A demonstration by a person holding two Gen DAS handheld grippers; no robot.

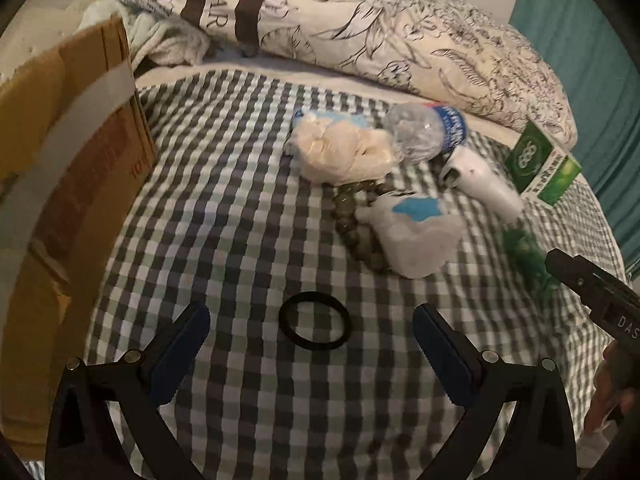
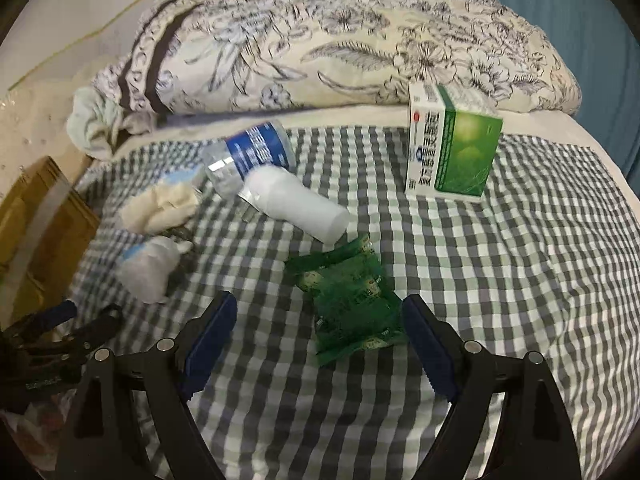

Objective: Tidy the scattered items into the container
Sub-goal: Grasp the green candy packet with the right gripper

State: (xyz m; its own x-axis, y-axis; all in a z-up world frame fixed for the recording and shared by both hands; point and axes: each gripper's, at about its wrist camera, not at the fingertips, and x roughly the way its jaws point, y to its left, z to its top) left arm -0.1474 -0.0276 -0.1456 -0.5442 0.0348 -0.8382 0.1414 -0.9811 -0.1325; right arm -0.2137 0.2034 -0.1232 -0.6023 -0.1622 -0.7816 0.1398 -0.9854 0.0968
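Note:
My left gripper [image 1: 312, 332] is open, its blue pads either side of a black ring [image 1: 315, 325] lying on the checked cloth. My right gripper [image 2: 318, 328] is open around a green plastic packet [image 2: 348, 304]; it also shows in the left wrist view [image 1: 592, 280]. Scattered further back are a crushed water bottle [image 1: 424, 130], a cream cloth wad [image 1: 340, 150], a bead bracelet [image 1: 356, 216], a white tissue pack [image 1: 416, 236], a white bottle [image 2: 296, 204] and a green box [image 2: 452, 144]. The cardboard box [image 1: 76, 184] stands at the left.
A floral quilt [image 1: 400, 28] is bunched along the back of the bed. A pale green cloth [image 2: 96, 124] lies at its left end. A teal curtain [image 1: 580, 40] hangs at the right. The checked cloth [image 1: 240, 200] covers the bed.

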